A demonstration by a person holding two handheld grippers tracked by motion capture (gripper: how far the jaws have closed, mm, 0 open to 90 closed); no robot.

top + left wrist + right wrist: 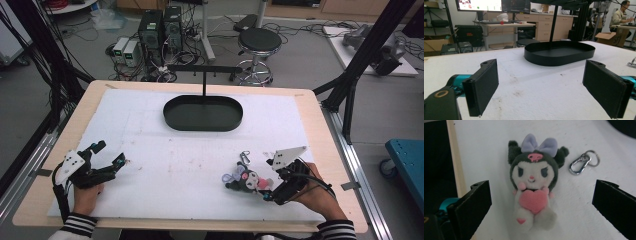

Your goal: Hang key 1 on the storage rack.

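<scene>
The plush [246,179] lies on the white mat [150,145] near the tabletop's [310,100] front right corner, close to the front edge, with the mat's front border just beyond it. A metal clip [244,157] lies just behind the plush, apart from it. In the right gripper view the plush lies face up between the two jaws, its bow end far from the camera and its feet near; neither jaw touches it, and bare mat shows on both sides. The right gripper [268,192] sits just to the right of the plush, jaws spread wide and holding nothing. One jaw stands close to the mat's border and the wooden edge strip.

The left gripper [121,161] rests near the front left corner, jaws wide apart and empty, with bare mat between them in the left gripper view. A broad stretch of open mat separates the two grippers. The black tray [202,113] with its upright stand sits at the middle of the far edge, well apart from both.
</scene>
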